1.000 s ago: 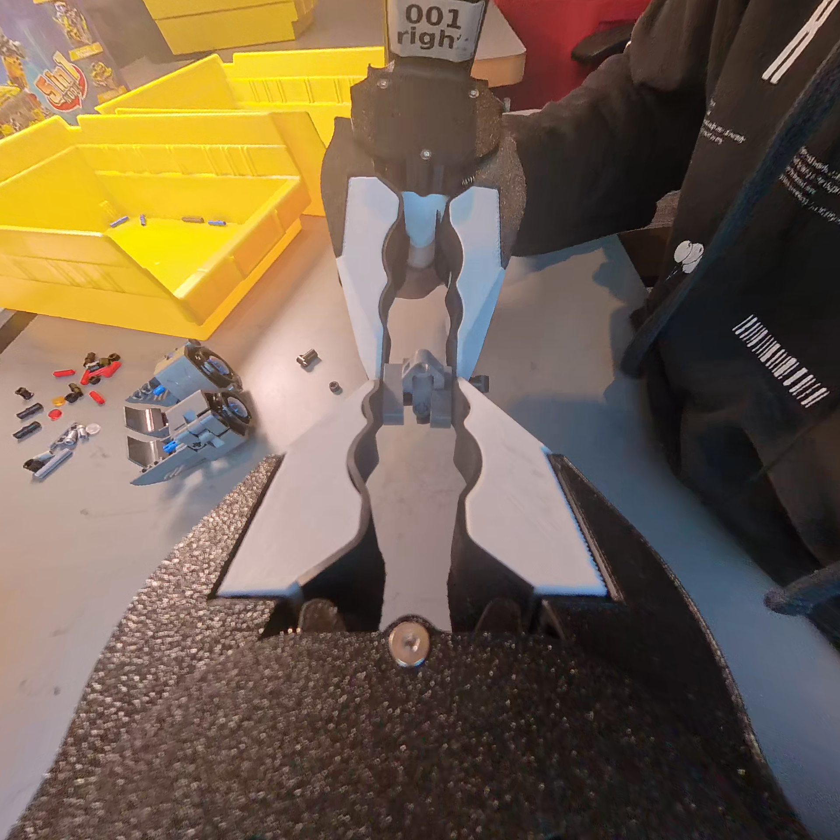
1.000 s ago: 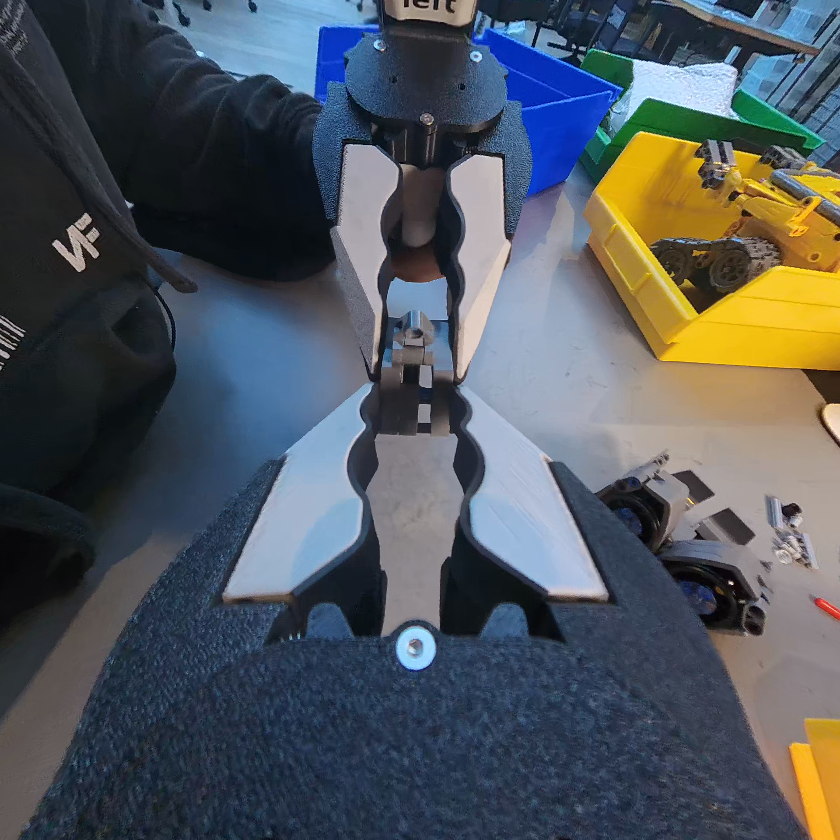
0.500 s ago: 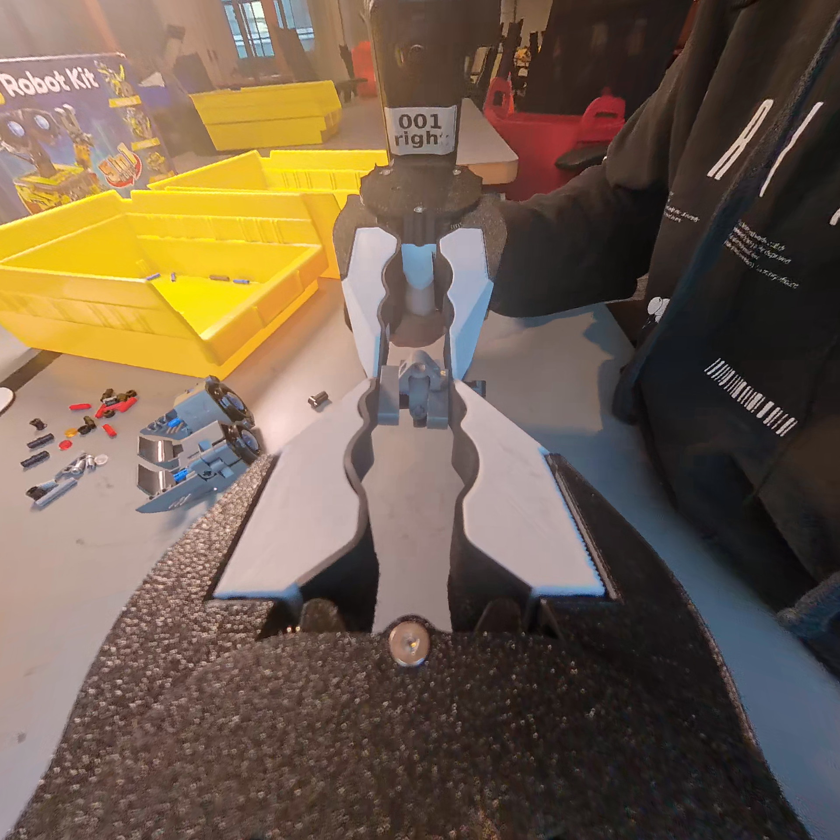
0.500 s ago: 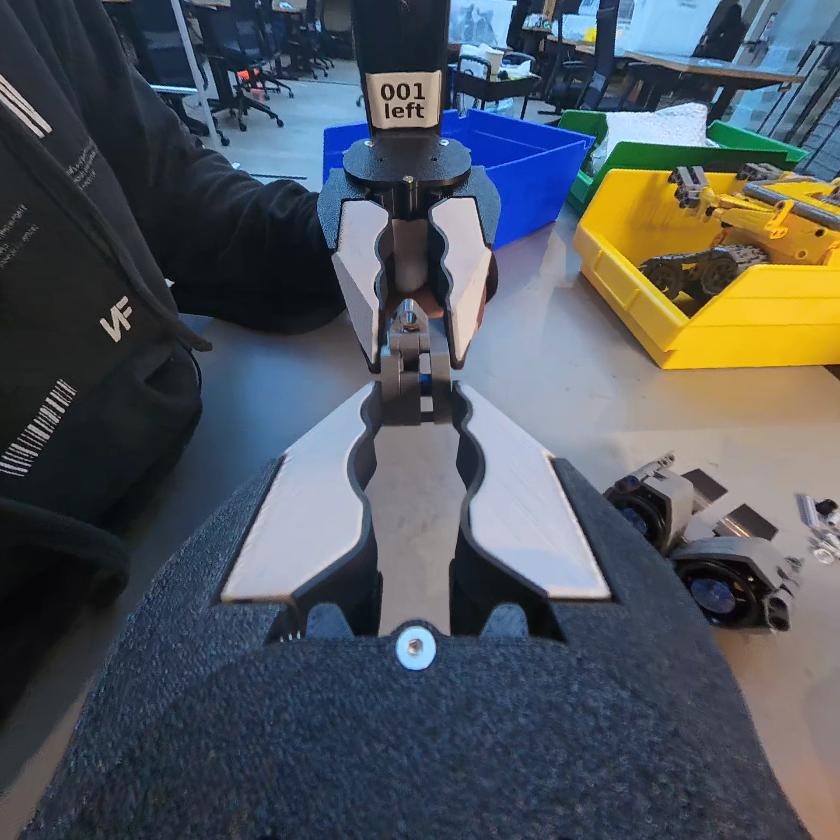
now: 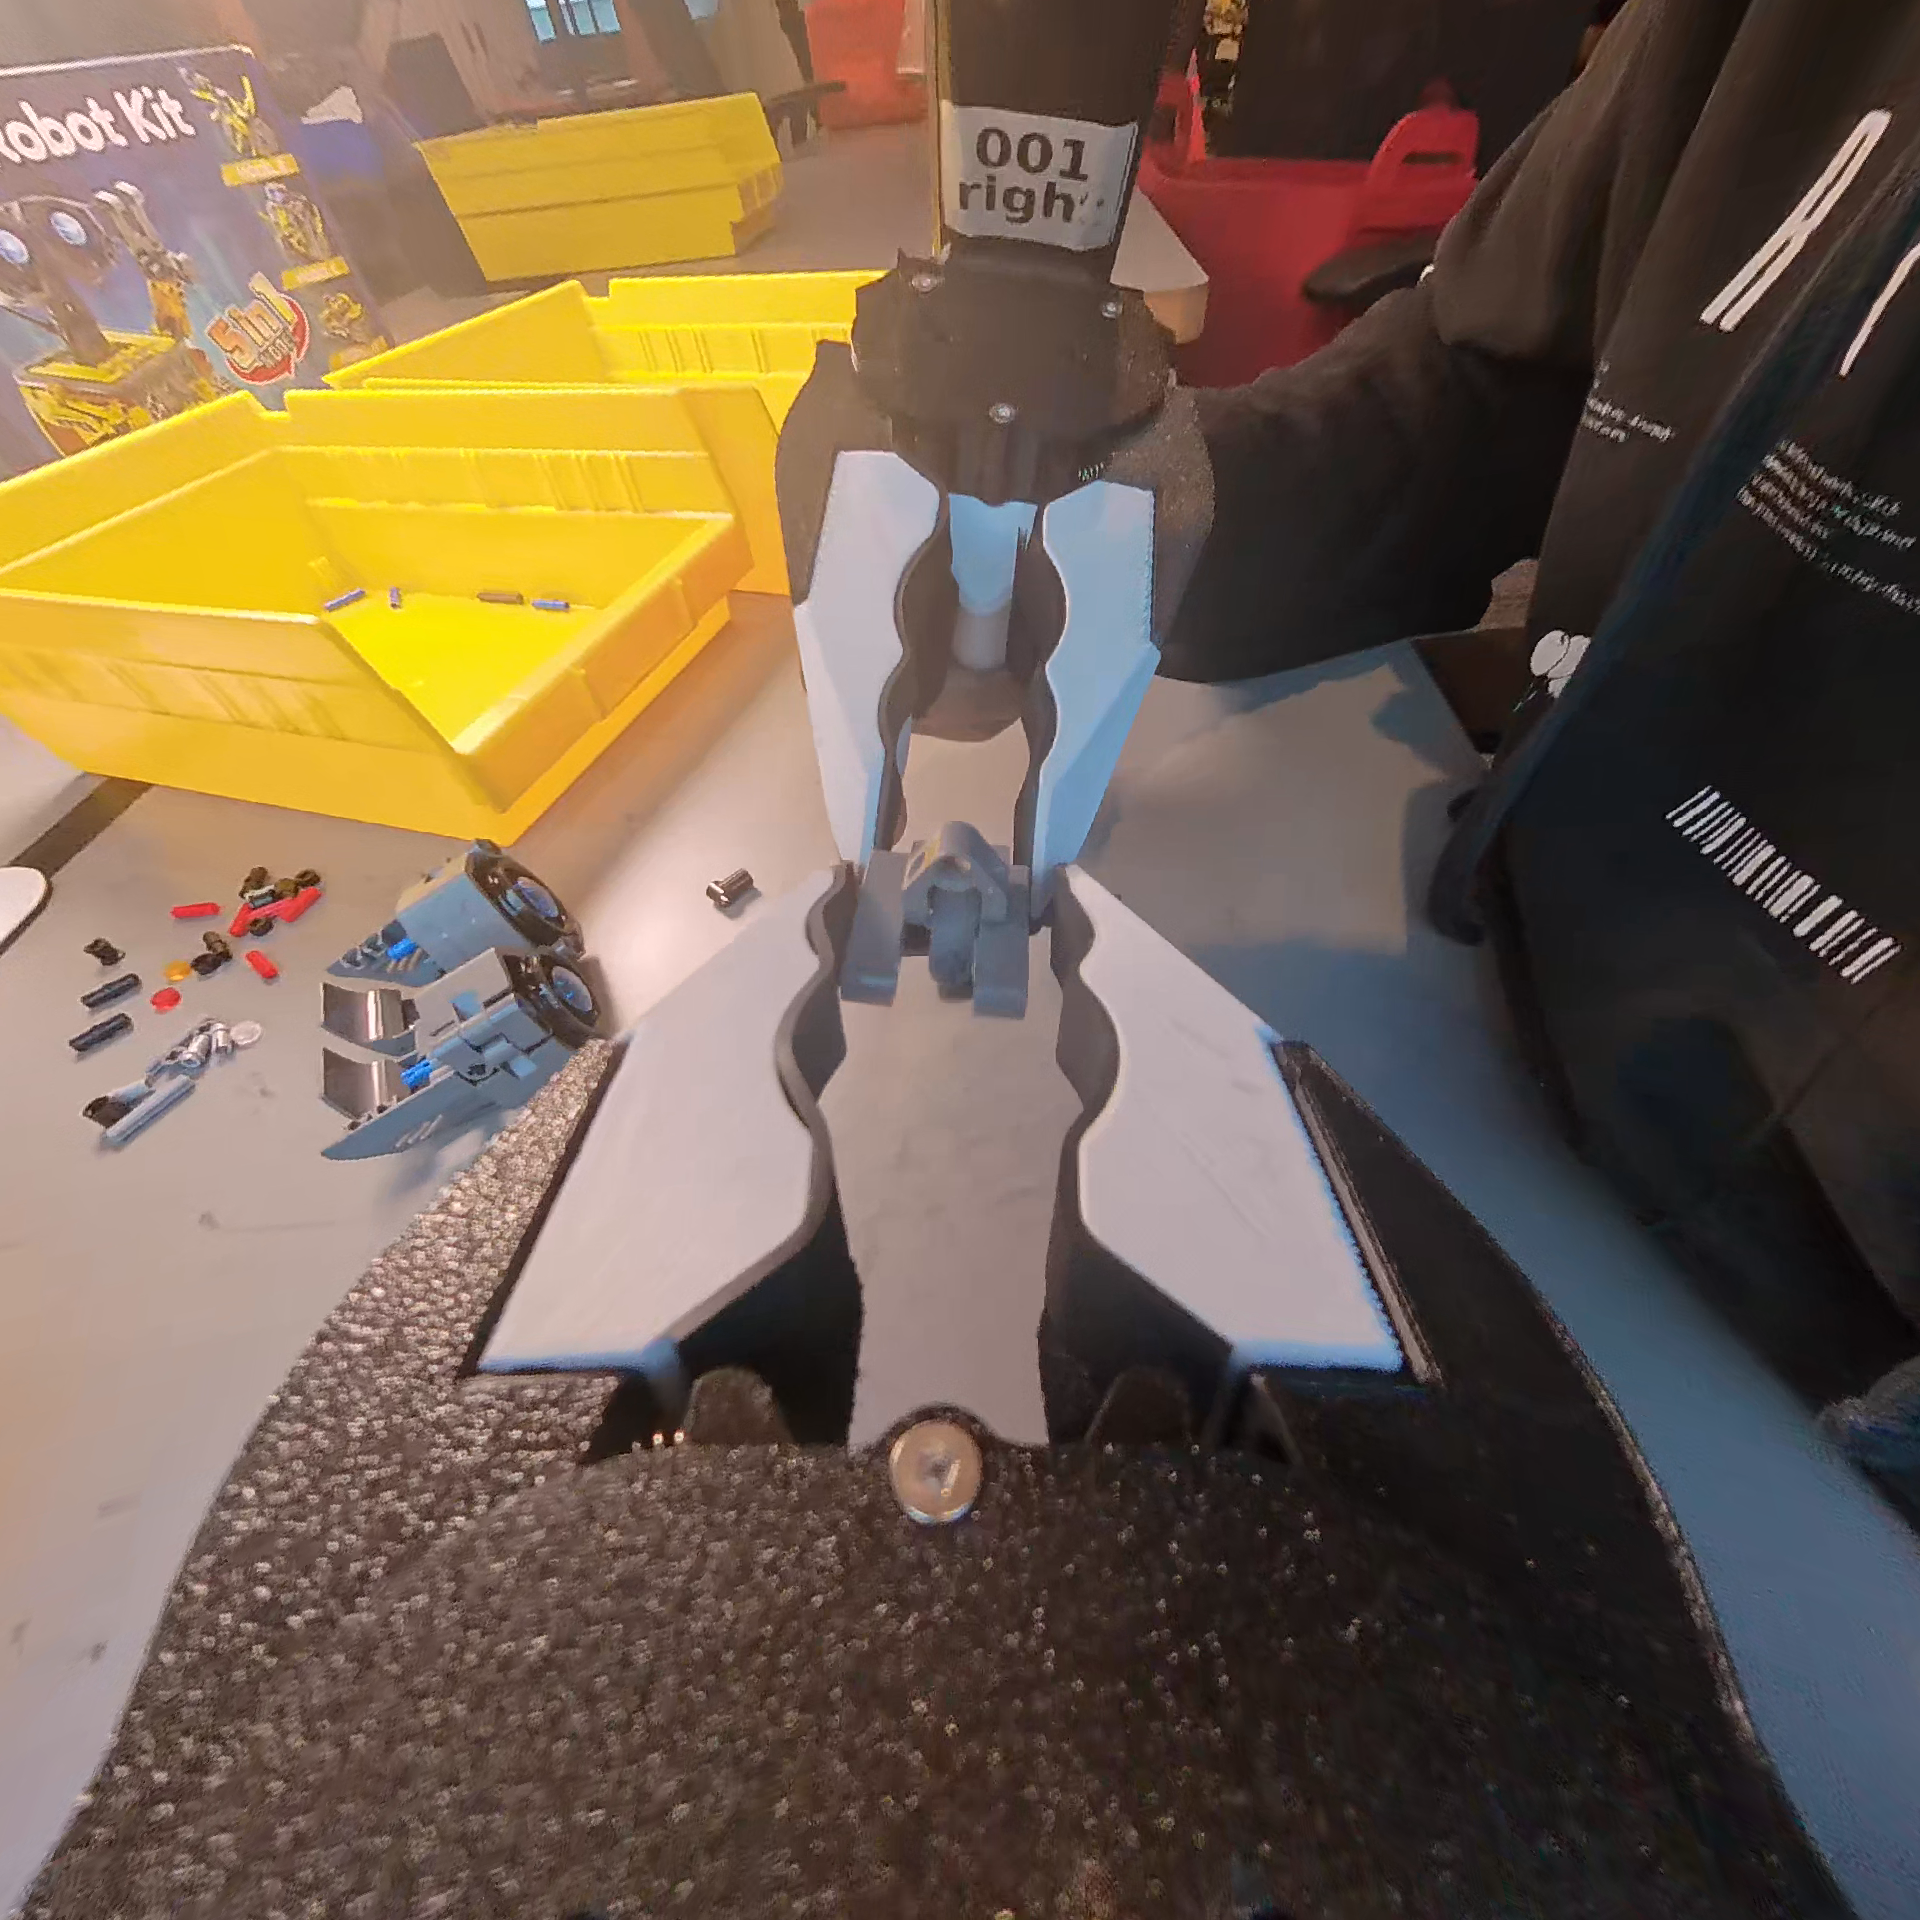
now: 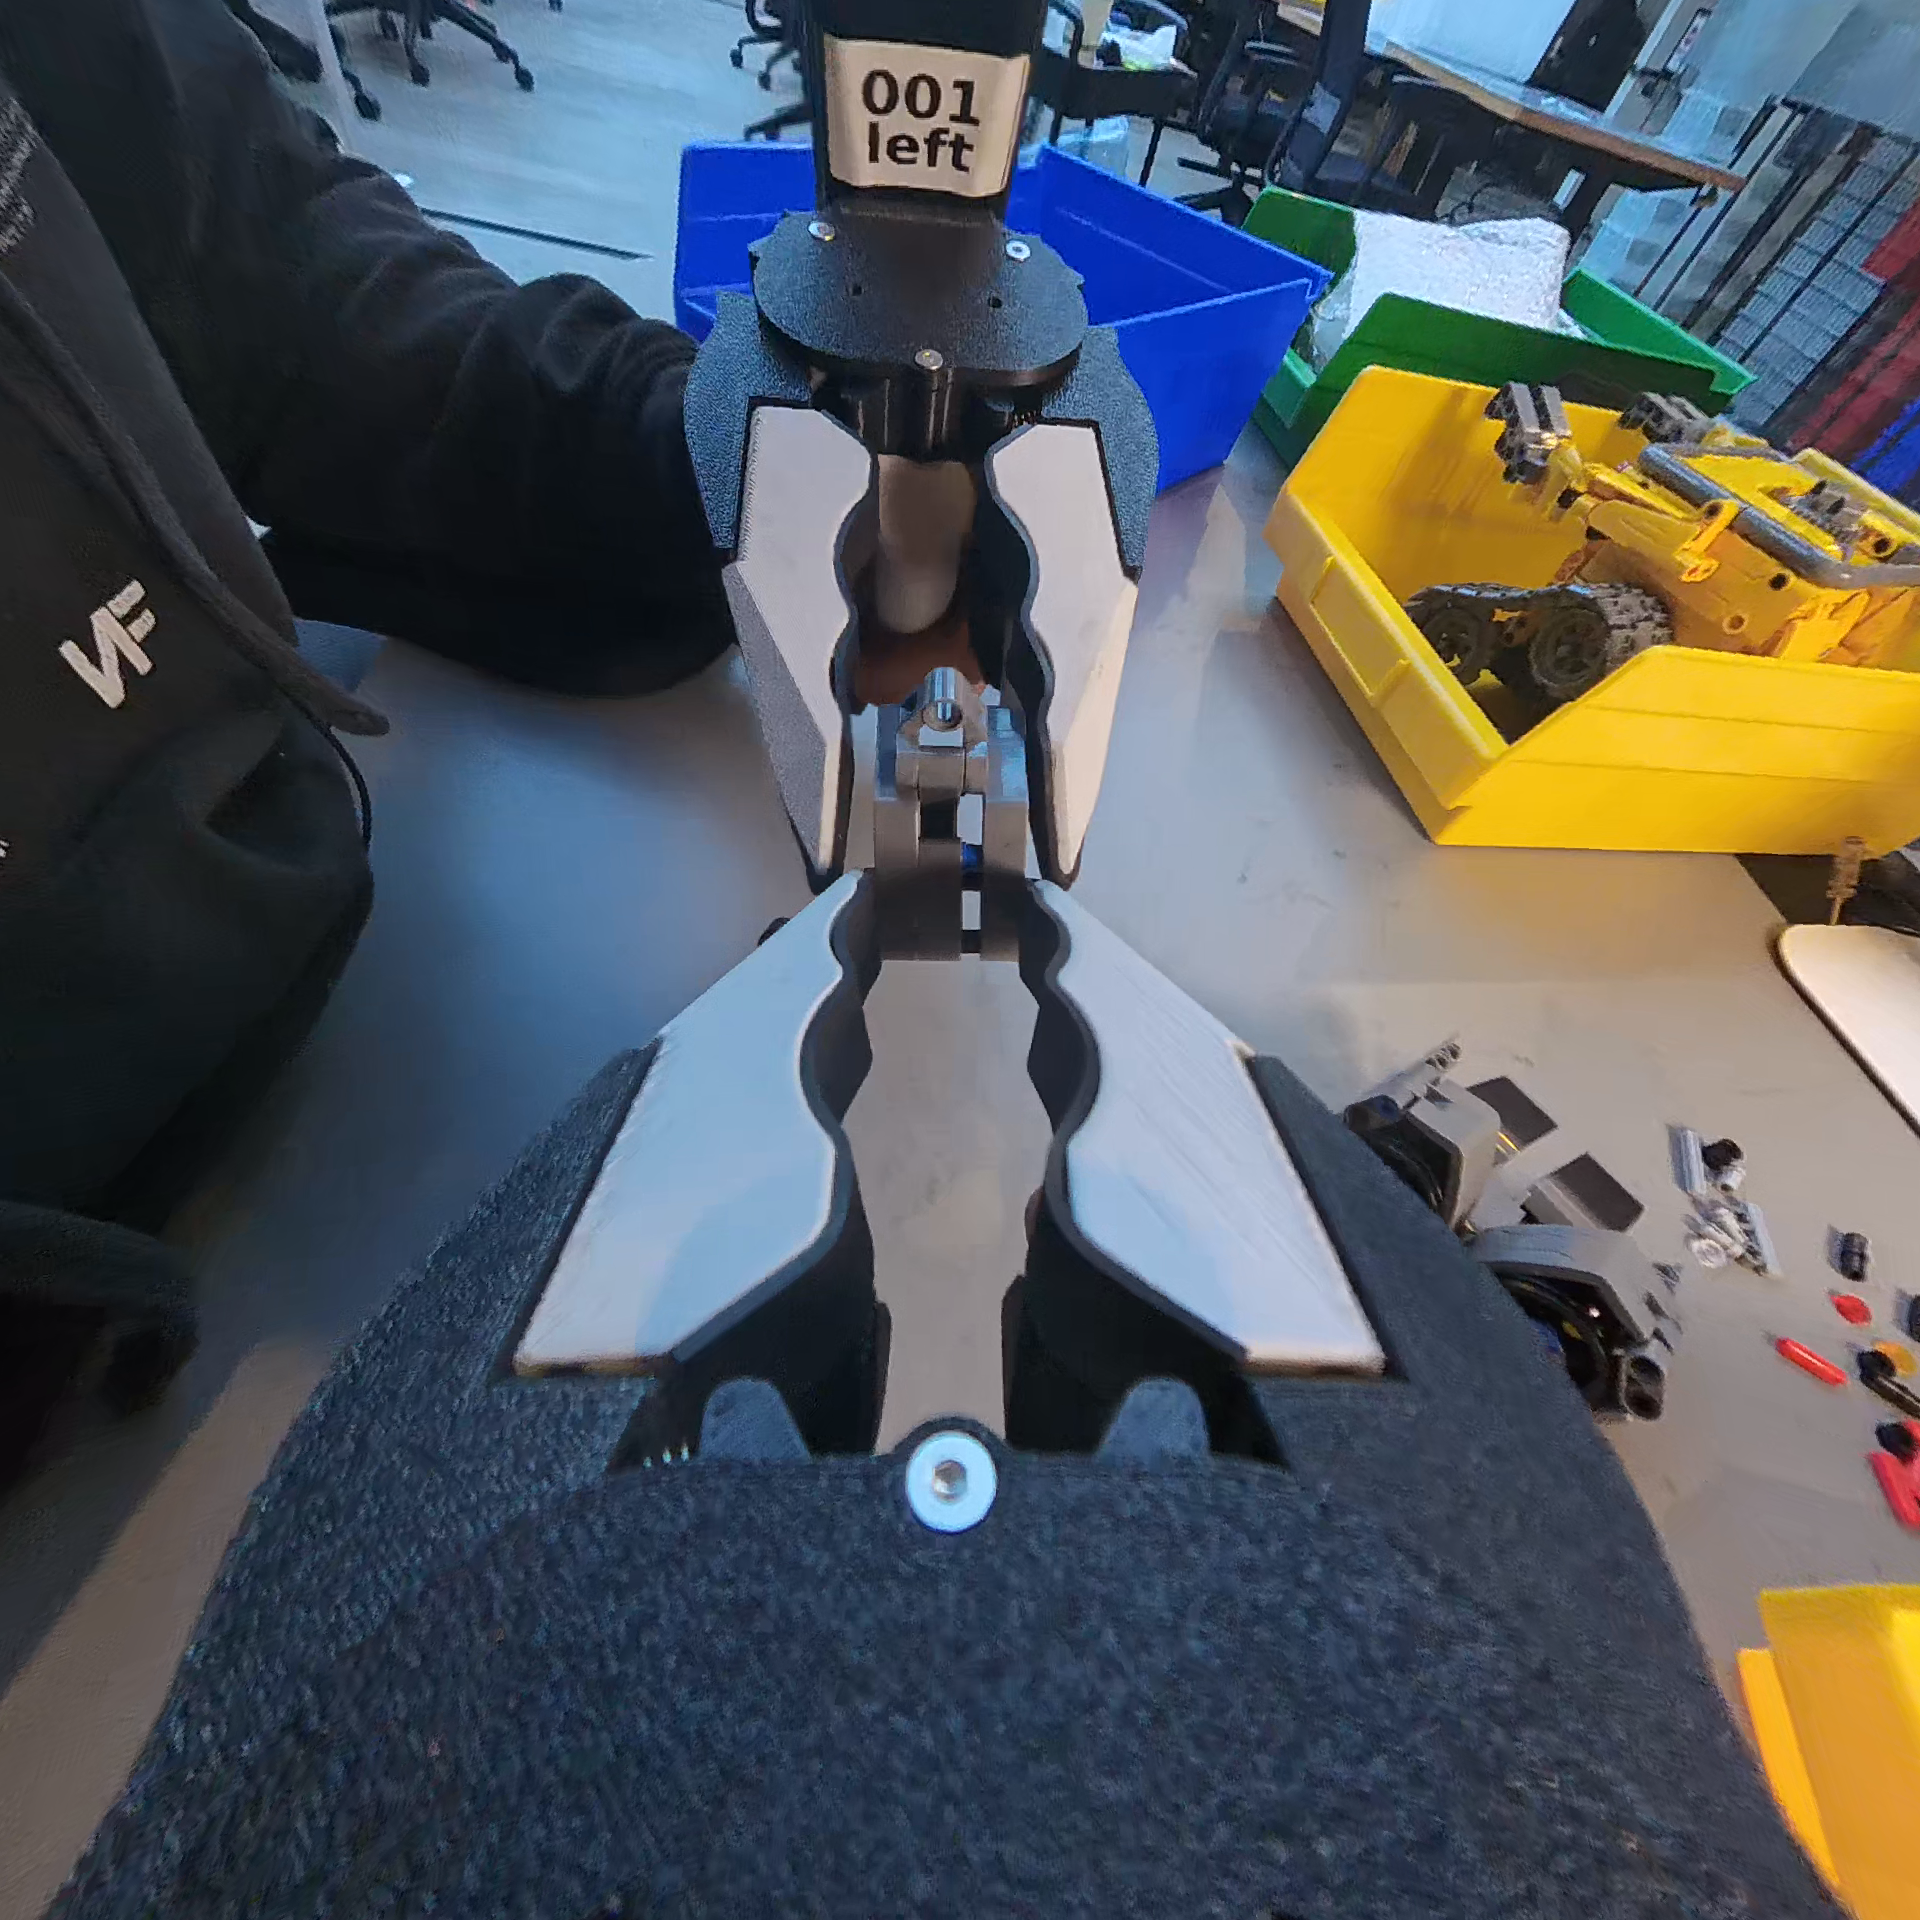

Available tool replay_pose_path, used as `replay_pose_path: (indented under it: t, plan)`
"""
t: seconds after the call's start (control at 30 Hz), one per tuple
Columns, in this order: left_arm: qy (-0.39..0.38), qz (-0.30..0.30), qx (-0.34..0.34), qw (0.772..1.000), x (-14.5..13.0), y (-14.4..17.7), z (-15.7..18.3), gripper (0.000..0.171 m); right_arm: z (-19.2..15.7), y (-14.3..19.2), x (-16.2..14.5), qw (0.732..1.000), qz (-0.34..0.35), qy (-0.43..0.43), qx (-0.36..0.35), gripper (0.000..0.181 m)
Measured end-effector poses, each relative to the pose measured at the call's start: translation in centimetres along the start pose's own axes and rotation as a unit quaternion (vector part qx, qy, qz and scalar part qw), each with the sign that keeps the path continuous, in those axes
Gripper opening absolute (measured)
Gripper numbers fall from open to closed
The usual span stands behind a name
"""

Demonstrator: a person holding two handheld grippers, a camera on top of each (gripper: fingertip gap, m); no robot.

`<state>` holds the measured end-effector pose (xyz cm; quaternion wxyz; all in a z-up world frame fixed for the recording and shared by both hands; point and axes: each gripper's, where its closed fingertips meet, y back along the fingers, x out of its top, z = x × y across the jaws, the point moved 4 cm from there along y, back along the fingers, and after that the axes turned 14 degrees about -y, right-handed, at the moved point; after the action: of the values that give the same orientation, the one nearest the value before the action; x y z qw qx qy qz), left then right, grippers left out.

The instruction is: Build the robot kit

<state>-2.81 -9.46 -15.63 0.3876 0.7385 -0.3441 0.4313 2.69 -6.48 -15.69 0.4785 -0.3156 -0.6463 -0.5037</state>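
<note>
Fingers of the left gripper (image 5: 940, 961) and the right gripper (image 6: 940, 914) meet tip to tip at frame centre, both clenched on one small grey brick assembly (image 5: 940, 920) above the grey surface (image 5: 1226, 831). Lower left lies a grey two-wheeled model (image 5: 468, 997).

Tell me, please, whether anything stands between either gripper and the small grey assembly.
Nothing visible does. The left gripper and the right gripper are each shut directly on the small grey assembly, gripping it from opposite ends, tip to tip.
</note>
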Motion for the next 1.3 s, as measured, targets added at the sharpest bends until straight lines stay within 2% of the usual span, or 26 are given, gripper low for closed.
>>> replay_pose_path:
  t: [0.33, 0.47, 0.7, 0.8, 1.07, 1.17, 1.3]
  plan:
    - [0.03, 0.022, -0.019, 0.999, 0.2, 0.2, 0.1, 0.03, -0.2, 0.1, -0.2, 0.999, 0.017, -0.033, 0.033, 0.022]
    - [0.029, 0.013, -0.01, 0.999, -0.1, 0.0, -0.1, 0.031, 0.3, 0.0, -0.5, 1.0, 0.014, -0.017, 0.021, 0.024]
    - [-0.052, -0.034, 0.012, 0.998, -0.2, 0.1, 0.2, 0.031, 0.0, 0.5, -0.4, 0.999, 0.015, 0.051, 0.002, 0.025]
    - [-0.05, -0.023, 0.011, 0.998, 0.2, 0.3, 0.2, 0.031, -0.2, 0.7, 0.2, 0.998, 0.035, 0.053, 0.0, 0.025]
    - [-0.049, -0.017, 0.0, 0.999, 0.4, 0.3, 0.6, 0.029, -0.9, 0.8, 0.5, 0.995, 0.023, 0.093, -0.017, 0.024]
    - [-0.053, -0.025, -0.003, 0.998, 0.2, 0.1, 0.8, 0.029, -0.9, 0.8, 0.2, 0.997, 0.02, 0.08, -0.007, 0.022]
    - [-0.02, 0.003, -0.015, 1.0, 0.6, 0.4, 0.6, 0.029, -0.9, 0.9, 0.6, 0.998, 0.046, 0.039, 0.013, 0.021]
